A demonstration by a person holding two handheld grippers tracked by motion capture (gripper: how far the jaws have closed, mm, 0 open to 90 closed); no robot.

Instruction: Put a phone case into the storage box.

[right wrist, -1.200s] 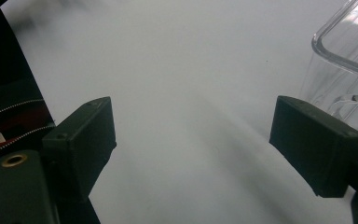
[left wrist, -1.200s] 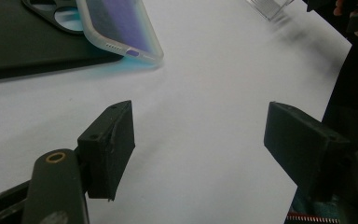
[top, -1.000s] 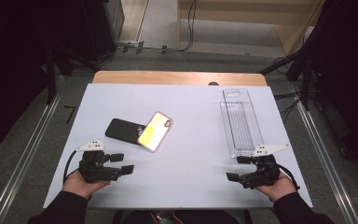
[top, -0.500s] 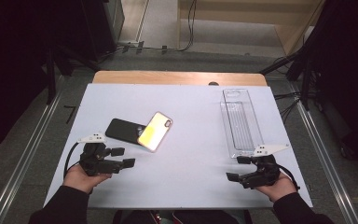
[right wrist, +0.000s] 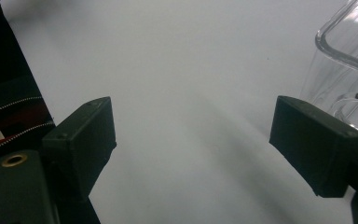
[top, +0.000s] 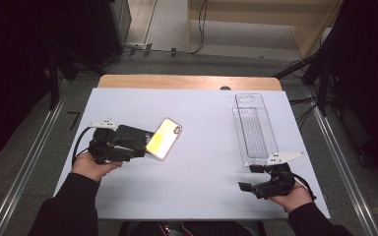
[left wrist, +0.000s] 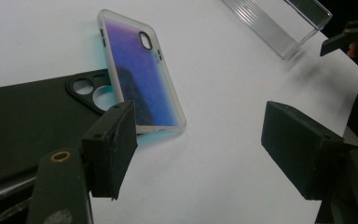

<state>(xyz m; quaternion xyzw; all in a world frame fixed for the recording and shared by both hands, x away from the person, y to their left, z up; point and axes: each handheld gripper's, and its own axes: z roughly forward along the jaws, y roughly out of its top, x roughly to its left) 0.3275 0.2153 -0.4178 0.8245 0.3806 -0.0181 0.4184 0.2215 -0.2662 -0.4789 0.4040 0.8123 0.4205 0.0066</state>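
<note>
Over at the right side of the white table, a long clear plastic tray lies with its length running from the near edge toward the far edge; as far as the high view tells, nothing lies in it. In the right gripper view, one rounded corner of that tray stands just beyond the right-hand jaw.

Left of the middle lie two phone cases. The iridescent phone case rests flat with its back up, yellow-gold from above and purple-blue in the left gripper view. Its long axis runs on a slant, the camera cut-out end pointing toward the far right of the table and the other end toward the near left. One long edge overlaps the black phone case, which lies beside it to the left, its round camera holes showing next to the iridescent one's edge.

The left gripper hovers over the near end of the black case, jaws spread with nothing pinched between them; one jaw stands over the iridescent case's near corner. The right gripper is near the tray's near end, jaws spread wide over bare table, holding nothing.
</note>
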